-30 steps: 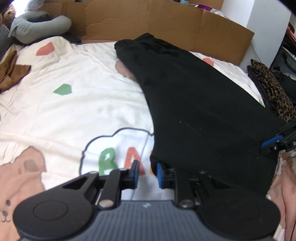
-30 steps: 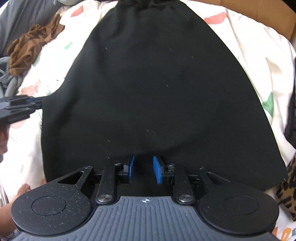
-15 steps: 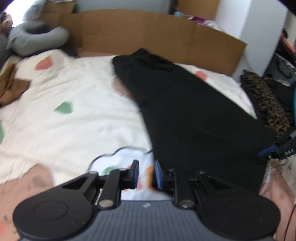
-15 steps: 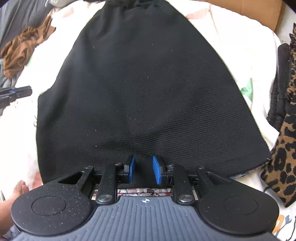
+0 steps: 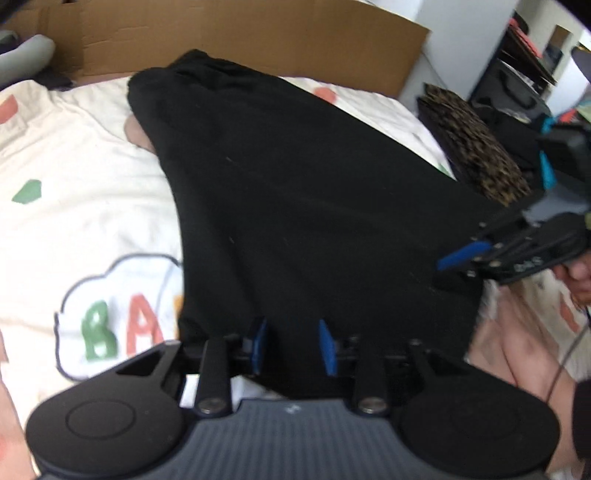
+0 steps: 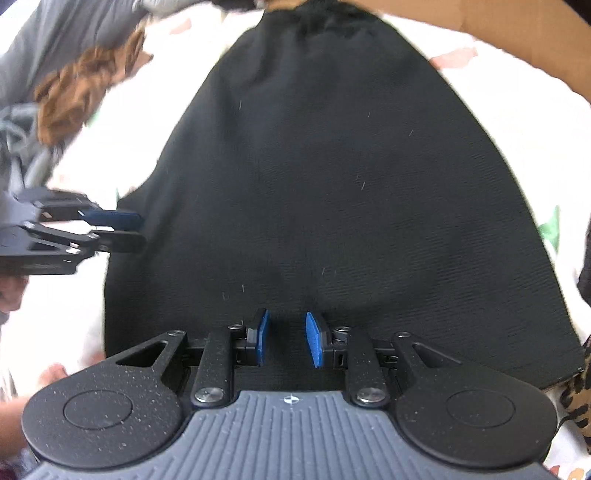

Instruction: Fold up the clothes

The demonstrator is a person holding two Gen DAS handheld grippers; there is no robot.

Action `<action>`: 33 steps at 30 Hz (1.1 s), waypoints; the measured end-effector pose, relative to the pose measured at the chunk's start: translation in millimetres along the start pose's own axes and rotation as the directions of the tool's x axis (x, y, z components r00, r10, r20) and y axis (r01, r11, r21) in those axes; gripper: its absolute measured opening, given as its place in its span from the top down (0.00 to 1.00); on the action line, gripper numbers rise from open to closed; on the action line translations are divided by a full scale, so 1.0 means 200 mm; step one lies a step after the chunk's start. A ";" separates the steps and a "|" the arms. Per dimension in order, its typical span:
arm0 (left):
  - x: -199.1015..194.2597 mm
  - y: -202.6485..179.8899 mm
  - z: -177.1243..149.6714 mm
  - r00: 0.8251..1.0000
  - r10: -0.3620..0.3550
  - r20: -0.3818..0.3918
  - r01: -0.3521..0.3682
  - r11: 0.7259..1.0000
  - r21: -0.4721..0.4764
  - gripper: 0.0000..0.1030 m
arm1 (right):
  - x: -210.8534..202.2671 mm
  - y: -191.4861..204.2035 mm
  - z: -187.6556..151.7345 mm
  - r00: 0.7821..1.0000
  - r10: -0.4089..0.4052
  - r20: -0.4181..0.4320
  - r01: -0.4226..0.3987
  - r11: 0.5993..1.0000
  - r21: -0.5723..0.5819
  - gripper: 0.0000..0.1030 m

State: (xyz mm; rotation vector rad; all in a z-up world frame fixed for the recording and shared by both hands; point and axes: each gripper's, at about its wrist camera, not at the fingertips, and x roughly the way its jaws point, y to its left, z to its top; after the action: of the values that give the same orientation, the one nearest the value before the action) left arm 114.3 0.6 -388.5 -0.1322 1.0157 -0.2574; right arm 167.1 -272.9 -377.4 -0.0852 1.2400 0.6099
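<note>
The left gripper (image 5: pixel 291 347) has its jaws opening now. A second ago they sat closer together, beside the near corner of the black cloth (image 5: pixel 314 206). Now they stand over the cloth's near edge, with the black fabric showing between the blue pads, and the pads do not press on it. The gripper has slid sideways, from the white sheet onto the cloth.

The right gripper (image 6: pixel 286 339) has its jaws partly open, the same as before. The near hem of the cloth lies between them, but I see no pinch. It has hardly moved.

The cloth lies flat on the sheet (image 5: pixel 85 177), wide at the near end and narrow at the far end by the cardboard (image 5: pixel 236 33). It looks just as smooth as a second ago.

I think both grippers are getting ready to grab the near hem, one at each side. Then the near end can be lifted and folded toward the far end. The fold has not started yet.
</note>
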 end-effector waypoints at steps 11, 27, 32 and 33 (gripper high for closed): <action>-0.16 0.17 -0.03 0.999 0.042 0.018 -0.037 0.976 -0.214 0.66 | -0.03 -0.02 -0.07 1.000 0.000 -0.025 0.001 1.000 0.024 0.72; 0.01 0.53 -0.14 0.963 -0.197 0.184 0.268 0.618 -0.739 0.53 | 0.00 -0.02 -0.07 1.000 0.005 -0.024 -0.004 1.000 0.020 0.72; 0.07 0.66 -0.27 0.925 -0.211 0.316 0.373 0.349 -0.860 0.53 | -0.01 -0.04 -0.08 1.000 0.013 -0.019 -0.012 1.000 0.029 0.72; 0.08 0.68 -0.29 0.920 -0.202 0.336 0.385 0.306 -0.871 0.54 | -0.01 -0.04 -0.08 1.000 0.014 -0.018 -0.013 0.999 0.030 0.72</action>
State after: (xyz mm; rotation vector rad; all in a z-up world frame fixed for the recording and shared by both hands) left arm 93.6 128.1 -462.4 -1.4231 0.8460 0.0450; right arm 156.8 -285.8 -383.9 -0.0572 1.2677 0.6033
